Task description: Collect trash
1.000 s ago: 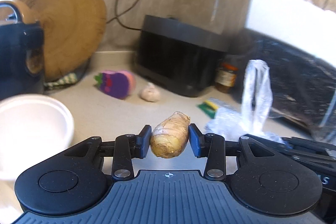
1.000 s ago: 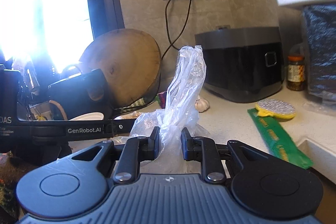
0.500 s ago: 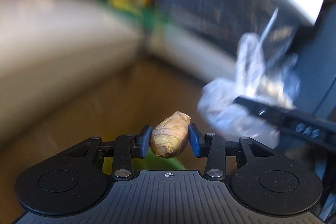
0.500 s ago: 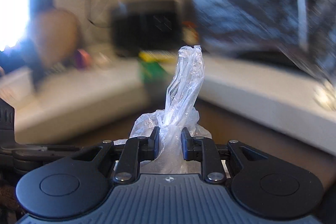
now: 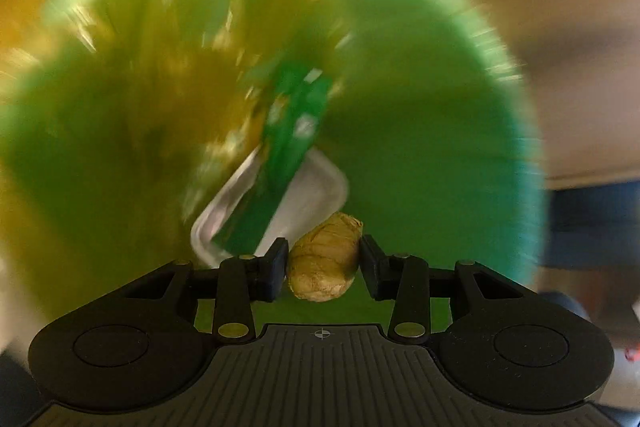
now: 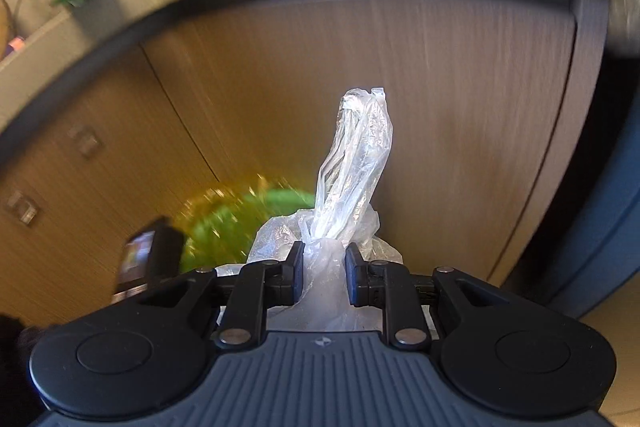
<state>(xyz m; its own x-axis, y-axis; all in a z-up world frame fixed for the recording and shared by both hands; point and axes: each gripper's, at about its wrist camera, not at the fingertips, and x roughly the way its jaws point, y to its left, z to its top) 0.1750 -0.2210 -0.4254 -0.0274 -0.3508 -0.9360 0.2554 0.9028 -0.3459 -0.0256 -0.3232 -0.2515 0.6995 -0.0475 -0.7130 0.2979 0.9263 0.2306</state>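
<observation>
Green bin (image 5: 420, 147), knobbly tan ginger (image 5: 323, 261)

ginger (image 5: 323, 258) over blurred, probably bin (image 5: 420, 147)

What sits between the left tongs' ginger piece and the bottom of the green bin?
In the left wrist view, the ginger piece hangs over the green bin; below lie a white tray and green wrapper.

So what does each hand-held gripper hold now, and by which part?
Left hand-held gripper: ginger piece, pinched across its middle. Right hand-held gripper: clear plastic bag, by its gathered neck.
</observation>
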